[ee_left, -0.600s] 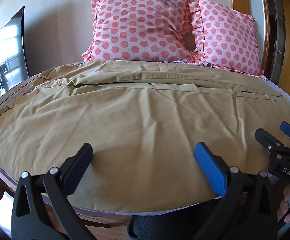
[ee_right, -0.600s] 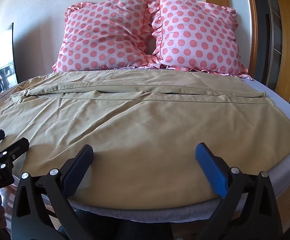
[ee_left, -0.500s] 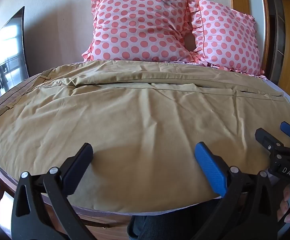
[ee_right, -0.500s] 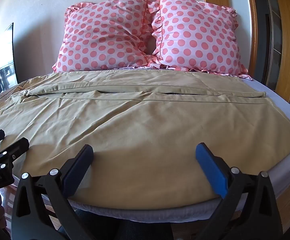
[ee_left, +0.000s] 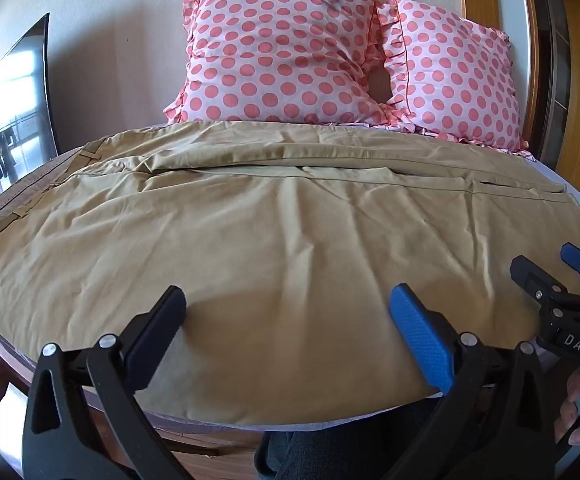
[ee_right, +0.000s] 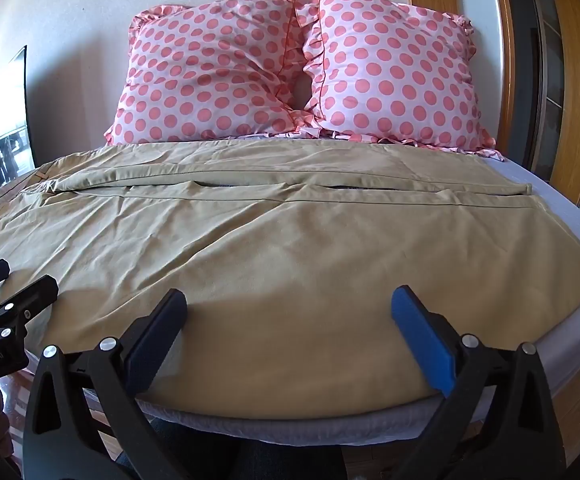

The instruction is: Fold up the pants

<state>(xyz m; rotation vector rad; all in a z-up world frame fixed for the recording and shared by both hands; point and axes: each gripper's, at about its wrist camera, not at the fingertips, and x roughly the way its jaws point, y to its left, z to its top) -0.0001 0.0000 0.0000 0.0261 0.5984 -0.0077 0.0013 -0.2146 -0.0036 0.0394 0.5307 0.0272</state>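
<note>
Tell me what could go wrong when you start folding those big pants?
1. The pants reach the near edge of the bed; a pull toward you might drag them off.
2. Both grippers, left and right, are open with nothing held; a shallow pinch could catch only the top layer.
3. Wrinkles near the middle may get folded in.

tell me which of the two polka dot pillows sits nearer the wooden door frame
The right pillow: its outer edge reaches almost to the wooden door frame, while the left pillow lies toward the wall socket side.
</note>
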